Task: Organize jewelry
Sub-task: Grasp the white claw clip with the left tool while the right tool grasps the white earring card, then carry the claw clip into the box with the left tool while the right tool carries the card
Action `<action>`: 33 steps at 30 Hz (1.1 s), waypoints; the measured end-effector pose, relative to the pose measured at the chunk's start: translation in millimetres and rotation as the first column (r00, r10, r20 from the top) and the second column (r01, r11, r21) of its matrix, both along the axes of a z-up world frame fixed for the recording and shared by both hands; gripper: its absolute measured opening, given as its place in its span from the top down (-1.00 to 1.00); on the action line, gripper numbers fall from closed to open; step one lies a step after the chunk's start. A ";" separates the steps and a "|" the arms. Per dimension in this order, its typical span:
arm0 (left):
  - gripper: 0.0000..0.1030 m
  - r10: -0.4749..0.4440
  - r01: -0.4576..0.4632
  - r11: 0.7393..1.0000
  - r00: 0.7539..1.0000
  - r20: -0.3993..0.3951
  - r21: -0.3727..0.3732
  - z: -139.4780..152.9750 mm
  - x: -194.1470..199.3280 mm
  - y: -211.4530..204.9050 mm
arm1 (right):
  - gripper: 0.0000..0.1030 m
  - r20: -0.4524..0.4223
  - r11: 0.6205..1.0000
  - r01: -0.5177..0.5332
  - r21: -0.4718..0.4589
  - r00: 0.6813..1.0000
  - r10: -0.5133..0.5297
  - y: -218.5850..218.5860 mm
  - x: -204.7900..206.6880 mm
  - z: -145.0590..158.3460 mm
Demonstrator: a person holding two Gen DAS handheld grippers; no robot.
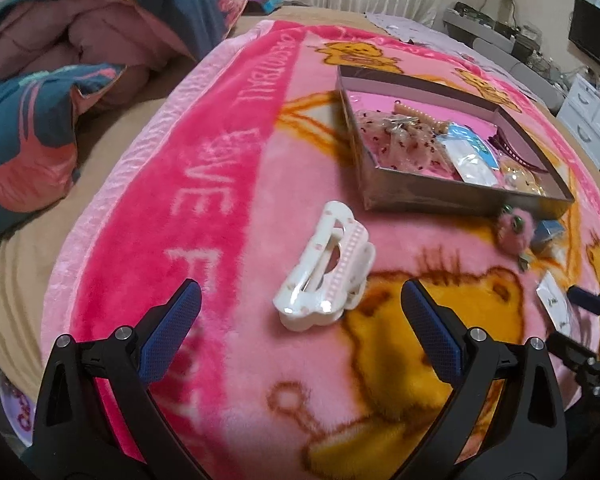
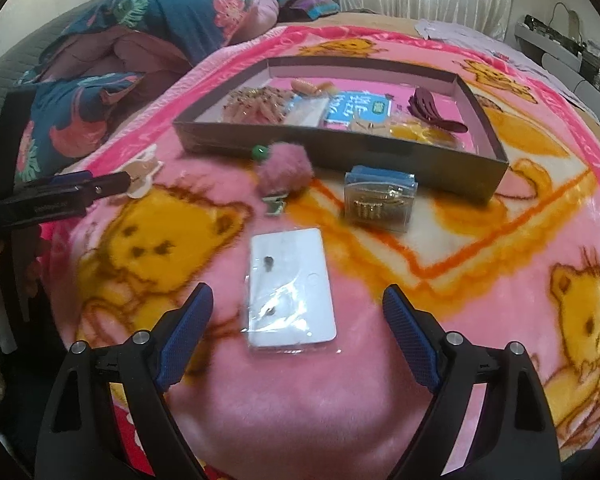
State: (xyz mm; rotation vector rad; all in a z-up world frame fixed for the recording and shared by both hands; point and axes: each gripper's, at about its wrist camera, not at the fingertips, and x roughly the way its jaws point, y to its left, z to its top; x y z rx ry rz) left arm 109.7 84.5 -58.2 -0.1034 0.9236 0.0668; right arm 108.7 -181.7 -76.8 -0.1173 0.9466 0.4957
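Gaping empty, left gripper (image 1: 300,308) flanks hair claw (image 1: 324,274); right gripper (image 2: 298,308) spread around earring card (image 2: 290,290).

Pink bear blanket (image 1: 220,240), floral quilt (image 1: 40,132)

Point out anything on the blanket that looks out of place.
Four pieces lie outside the box: the white hair claw, the pink pompom, the clear case of gold clips and the earring card. Nothing looks damaged.
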 end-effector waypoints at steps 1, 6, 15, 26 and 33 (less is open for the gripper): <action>-0.81 -0.001 0.001 1.000 1.000 -0.004 -0.003 -1.4 1.7 0.6 | -0.52 0.005 1.000 -0.001 -0.010 1.000 0.001 1.7 0.1 -1.1; -0.80 -0.018 0.018 1.000 1.000 -0.014 0.011 -5.6 13.4 -3.8 | -0.08 0.040 0.999 -0.021 -0.036 0.999 0.023 8.9 -4.9 -2.5; 0.32 -0.093 0.095 0.994 0.995 -0.046 0.046 -16.1 19.7 -24.6 | 0.26 0.048 0.992 -0.127 0.026 0.991 0.126 20.2 -22.3 4.4; 0.47 -0.174 0.174 0.985 0.985 -0.011 0.012 -5.8 -2.5 -45.4 | 0.26 0.063 0.984 -0.141 0.110 0.989 0.135 10.8 -28.5 22.8; 0.46 -0.227 0.227 0.974 0.974 0.012 -0.017 5.8 -22.5 -61.9 | 0.26 0.085 0.982 -0.104 0.160 0.992 0.091 -8.4 -26.4 39.2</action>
